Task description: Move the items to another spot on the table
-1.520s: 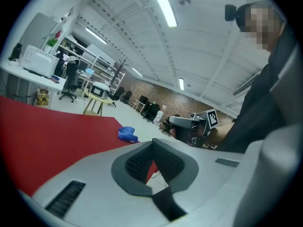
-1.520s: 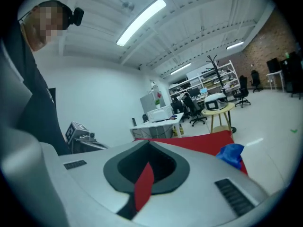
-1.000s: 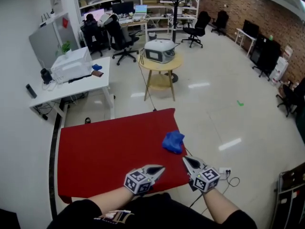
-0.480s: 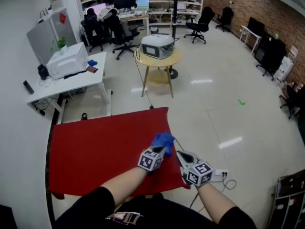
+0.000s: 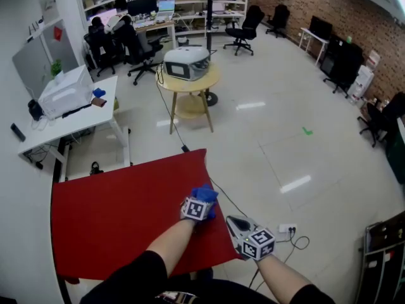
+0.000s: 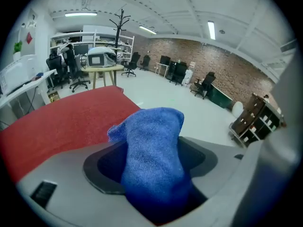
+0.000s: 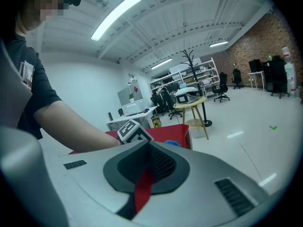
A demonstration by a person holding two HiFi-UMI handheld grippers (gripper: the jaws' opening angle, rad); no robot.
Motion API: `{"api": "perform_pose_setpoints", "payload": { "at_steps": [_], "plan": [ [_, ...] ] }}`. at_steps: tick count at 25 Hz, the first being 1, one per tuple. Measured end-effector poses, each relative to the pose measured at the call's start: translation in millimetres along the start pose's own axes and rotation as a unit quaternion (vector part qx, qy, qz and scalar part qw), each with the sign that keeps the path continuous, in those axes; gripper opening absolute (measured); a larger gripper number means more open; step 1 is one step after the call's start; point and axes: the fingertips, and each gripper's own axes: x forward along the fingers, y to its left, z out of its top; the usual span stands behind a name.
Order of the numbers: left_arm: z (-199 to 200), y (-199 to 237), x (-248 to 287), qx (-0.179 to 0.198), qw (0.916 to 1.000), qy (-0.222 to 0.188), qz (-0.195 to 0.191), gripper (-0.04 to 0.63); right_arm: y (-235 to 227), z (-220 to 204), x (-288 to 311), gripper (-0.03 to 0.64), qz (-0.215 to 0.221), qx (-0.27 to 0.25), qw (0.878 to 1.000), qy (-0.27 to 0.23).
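Observation:
A crumpled blue cloth [image 5: 205,194] lies near the right edge of the red table [image 5: 107,214]. My left gripper [image 5: 203,201] is at the cloth, its marker cube just behind it. In the left gripper view the blue cloth [image 6: 154,145] stands bunched between the jaws of the left gripper [image 6: 151,171]; the jaws are opening and the dark pads [image 6: 102,162] stand off it. My right gripper [image 5: 233,221] hovers shut off the table's front right corner, with nothing in it. The right gripper view shows its closed jaws [image 7: 147,171], the left gripper's cube and a bit of cloth [image 7: 173,143].
The table's right edge [image 5: 212,195] runs just beside the cloth, with bare floor past it. A power strip and cable [image 5: 286,230] lie on the floor near my right gripper. A round wooden table with a white machine [image 5: 186,75] and a white desk [image 5: 63,116] stand farther back.
My left gripper has travelled from the table's front edge forward to the blue cloth, and its jaws now straddle it. The right gripper has stayed near the front right corner.

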Motion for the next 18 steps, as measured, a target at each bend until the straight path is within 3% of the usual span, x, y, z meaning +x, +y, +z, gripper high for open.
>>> {"api": "perform_pose_setpoints", "payload": {
  "at_steps": [3, 7, 12, 18],
  "plan": [
    [1, 11, 4, 0.044, 0.9982, -0.002, 0.042, 0.342, -3, -5, -6, 0.003, -0.003, 0.002, 1.0, 0.005],
    [7, 14, 6, 0.07, 0.9955, -0.013, 0.062, 0.314, -14, -11, -16, 0.003, -0.013, 0.006, 1.0, 0.007],
    [10, 22, 4, 0.081, 0.9955, -0.015, 0.047, 0.185, -23, -15, -24, 0.003, -0.022, 0.006, 1.0, 0.009],
    [22, 10, -11, 0.092, 0.9939, -0.054, 0.027, 0.156, -21, -19, -19, 0.003, -0.012, 0.002, 1.0, 0.013]
  ]
}}
